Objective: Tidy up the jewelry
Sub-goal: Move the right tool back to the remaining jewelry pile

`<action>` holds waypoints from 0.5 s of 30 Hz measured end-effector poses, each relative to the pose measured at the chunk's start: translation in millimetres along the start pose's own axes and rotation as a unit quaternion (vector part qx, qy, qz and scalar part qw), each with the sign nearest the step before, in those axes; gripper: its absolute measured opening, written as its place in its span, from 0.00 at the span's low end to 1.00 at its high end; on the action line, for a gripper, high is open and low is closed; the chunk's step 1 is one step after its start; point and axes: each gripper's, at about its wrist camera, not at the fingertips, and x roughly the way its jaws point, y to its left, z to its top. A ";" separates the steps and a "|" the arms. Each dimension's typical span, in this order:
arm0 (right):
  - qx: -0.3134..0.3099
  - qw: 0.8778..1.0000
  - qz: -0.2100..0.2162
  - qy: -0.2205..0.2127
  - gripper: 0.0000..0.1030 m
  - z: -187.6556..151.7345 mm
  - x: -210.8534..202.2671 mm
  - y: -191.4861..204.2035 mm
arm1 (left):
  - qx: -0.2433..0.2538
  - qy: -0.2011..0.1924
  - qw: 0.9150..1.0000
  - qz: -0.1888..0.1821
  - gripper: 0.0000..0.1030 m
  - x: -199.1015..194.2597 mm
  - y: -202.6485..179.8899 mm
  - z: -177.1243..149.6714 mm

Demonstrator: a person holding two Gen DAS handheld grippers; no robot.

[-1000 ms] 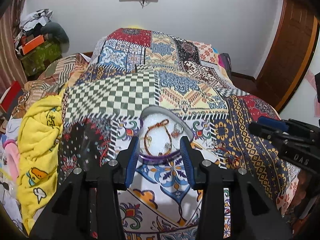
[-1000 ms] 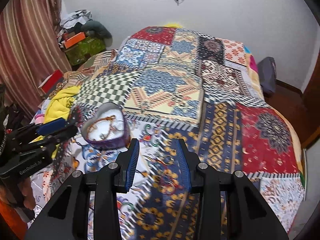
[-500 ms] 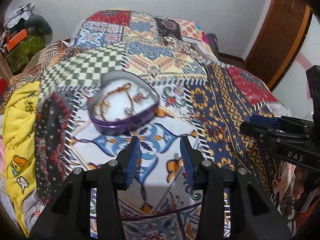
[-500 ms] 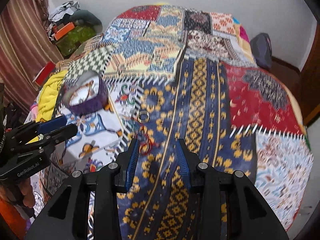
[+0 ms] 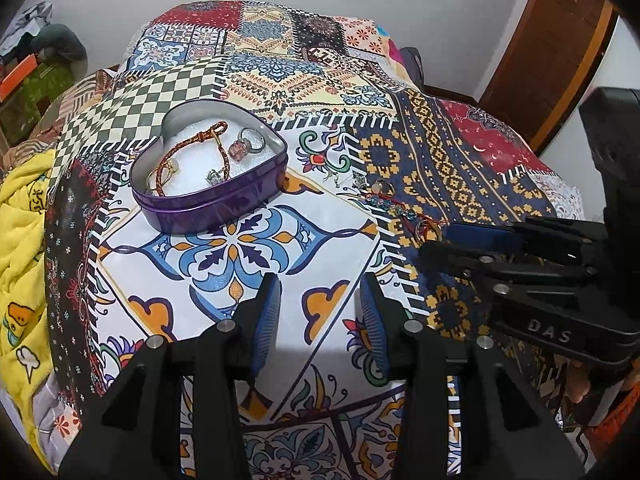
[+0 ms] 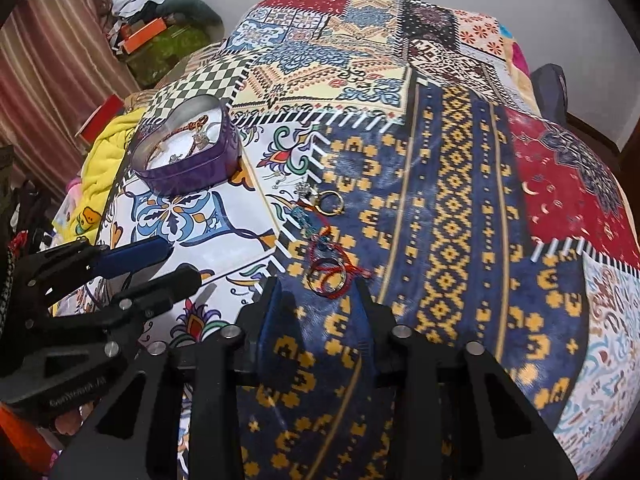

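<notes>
A purple heart-shaped tin (image 5: 224, 204) (image 6: 188, 174) sits on the patchwork bedspread. It holds a braided orange bracelet (image 5: 176, 156) and a few rings (image 5: 246, 145). Loose jewelry lies to its right: a red thread bracelet with a ring (image 6: 330, 274) (image 5: 428, 230), a blue beaded piece (image 6: 308, 220) and a gold ring (image 6: 331, 203). My right gripper (image 6: 316, 298) is open, just short of the red thread bracelet. My left gripper (image 5: 318, 300) is open and empty, over the white and blue patch, nearer than the tin.
A yellow blanket (image 5: 20, 240) lies at the bed's left edge. Boxes and clothes (image 6: 156, 36) are piled against the far wall. A wooden door (image 5: 560, 48) stands at the right. Striped curtains (image 6: 48, 72) hang at the left.
Both grippers have drawn back and lowered toward the bed. The right gripper has closed in on the red thread bracelet. The left gripper has shifted right of the tin.
</notes>
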 end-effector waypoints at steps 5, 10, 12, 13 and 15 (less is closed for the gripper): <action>0.004 1.000 -0.003 0.001 0.15 0.5 3.6 -1.2 | 0.000 -0.001 1.000 -0.004 0.39 0.8 0.1 1.5; 0.007 1.000 0.003 -0.010 0.10 -3.0 -4.0 -3.1 | 0.003 0.003 1.000 -0.003 0.39 3.4 -1.1 2.8; 0.006 1.000 0.004 -0.015 0.08 -4.5 -8.3 -3.4 | 0.011 0.003 1.000 -0.001 0.39 4.5 -3.9 3.3; 0.007 1.000 0.003 -0.017 0.08 -3.9 -9.8 -3.8 | 0.012 0.003 1.000 -0.001 0.39 4.8 -4.6 3.4; 0.009 1.000 0.003 -0.021 0.08 -3.4 -14.1 -6.0 | 0.008 0.003 1.000 -0.006 0.39 6.4 -5.7 4.2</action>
